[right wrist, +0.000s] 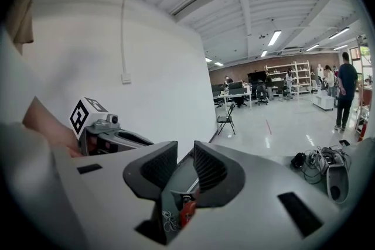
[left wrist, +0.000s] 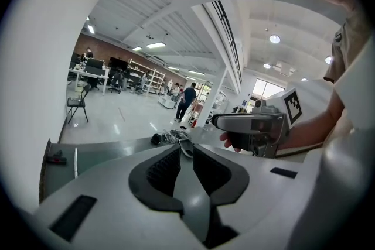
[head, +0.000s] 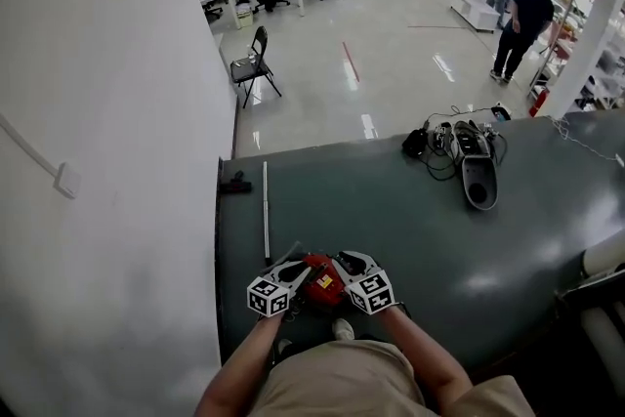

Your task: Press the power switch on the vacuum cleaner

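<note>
Left gripper (left wrist: 186,164) & right gripper (right wrist: 186,170) jaws narrowly apart, empty; vacuum cleaner (head: 478,173), prob. end-on, lies well ahead-right on desk (head: 391,210), nearer right

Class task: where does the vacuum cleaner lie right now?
Head view: the vacuum cleaner lies at the table's far edge, right of centre, beside tangled cables.
</note>
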A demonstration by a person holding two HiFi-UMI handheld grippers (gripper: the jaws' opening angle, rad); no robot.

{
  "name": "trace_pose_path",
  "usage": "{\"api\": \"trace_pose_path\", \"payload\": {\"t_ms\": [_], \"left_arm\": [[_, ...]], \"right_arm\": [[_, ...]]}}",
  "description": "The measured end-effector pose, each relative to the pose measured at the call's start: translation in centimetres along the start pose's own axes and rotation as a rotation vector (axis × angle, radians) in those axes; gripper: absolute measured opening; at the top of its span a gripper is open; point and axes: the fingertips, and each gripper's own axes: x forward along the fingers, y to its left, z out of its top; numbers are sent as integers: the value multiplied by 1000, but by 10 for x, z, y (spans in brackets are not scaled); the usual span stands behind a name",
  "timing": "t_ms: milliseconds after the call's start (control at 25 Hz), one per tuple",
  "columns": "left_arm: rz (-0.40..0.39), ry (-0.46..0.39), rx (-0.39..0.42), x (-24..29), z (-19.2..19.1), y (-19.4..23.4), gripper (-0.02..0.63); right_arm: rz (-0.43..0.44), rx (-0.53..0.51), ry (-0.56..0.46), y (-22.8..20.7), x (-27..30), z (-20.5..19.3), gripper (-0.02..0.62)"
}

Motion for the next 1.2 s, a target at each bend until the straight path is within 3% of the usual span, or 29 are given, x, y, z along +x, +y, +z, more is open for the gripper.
{"api": "trace_pose_path", "payload": {"t_ms": [280,400,480,600,760,920,1200], "left_arm": [[61,-63,18,2,8,6,52],[76,-79,64,9,30,19,52],[86,-68,70,6,40,21,52],[81,-21,32,-4,27,8,52],[93,-16,43,29,35,6,52],[54,41,15,43,21,-18,52],[5,62,10,55,26,-30,52]], "right_arm": [[25,-51,-25,-9,3,0,89],[43,-39,-63,-20,13,29,89],[60,-44,-63,-17,15,48,89],[57,-17,-19,-6,5,40,89],[80,-75,-4,-37,17,44,89],[63,-61,50,-48,10,28,89],[33,-39,94,-69,9,22,89]]}}
